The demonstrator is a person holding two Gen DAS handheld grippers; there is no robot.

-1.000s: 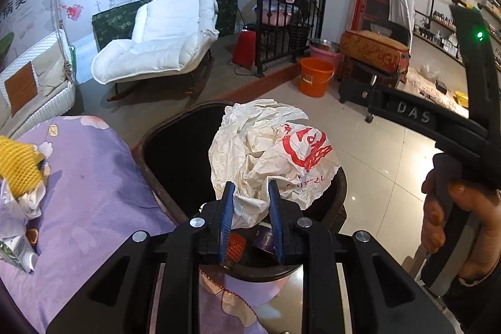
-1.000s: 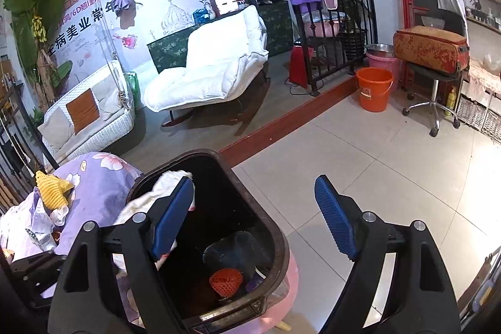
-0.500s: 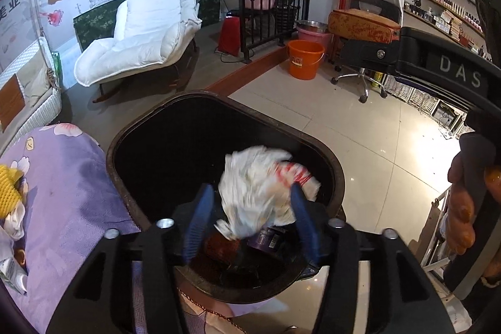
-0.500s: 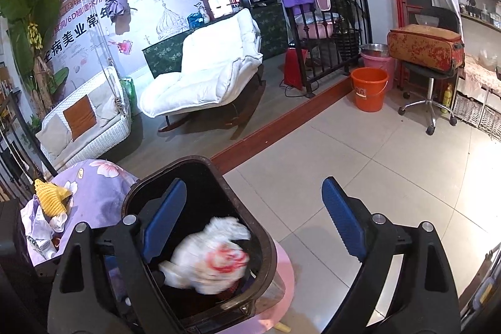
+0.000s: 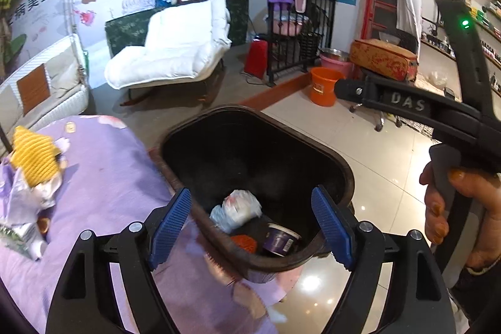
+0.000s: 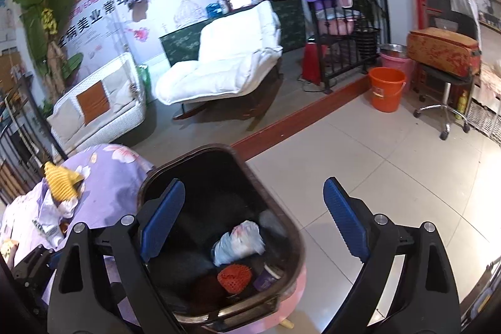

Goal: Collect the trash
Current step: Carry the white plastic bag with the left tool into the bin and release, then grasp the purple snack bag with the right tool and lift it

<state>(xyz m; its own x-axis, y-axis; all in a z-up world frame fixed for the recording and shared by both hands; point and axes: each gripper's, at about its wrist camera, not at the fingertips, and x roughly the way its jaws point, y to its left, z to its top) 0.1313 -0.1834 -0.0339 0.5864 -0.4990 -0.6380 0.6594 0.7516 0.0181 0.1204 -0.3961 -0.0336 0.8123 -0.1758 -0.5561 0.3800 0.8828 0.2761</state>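
A dark brown trash bin (image 5: 341, 165) (image 6: 294, 227) stands beside a purple-covered table. A crumpled white plastic bag (image 5: 238, 208) (image 6: 239, 241) lies at its bottom with an orange net (image 5: 244, 242) (image 6: 235, 277) and a purple cup (image 5: 280, 240) (image 6: 266, 276). My left gripper (image 5: 252, 226) is open and empty above the bin. My right gripper (image 6: 253, 221) is open and empty over the bin too; its body (image 5: 407, 107) shows in the left wrist view.
On the purple cloth (image 5: 103, 174) (image 6: 106, 174) at left lie a yellow foam net (image 5: 34, 157) (image 6: 61, 182) and white and green wrappers (image 5: 22, 227) (image 6: 50, 224). Tiled floor (image 6: 391, 165) lies right of the bin. A white recliner (image 6: 225, 68) and orange bucket (image 6: 386, 88) stand farther off.
My left gripper opened and let go of the white bag, which fell to the bottom of the bin. The right gripper stayed open.
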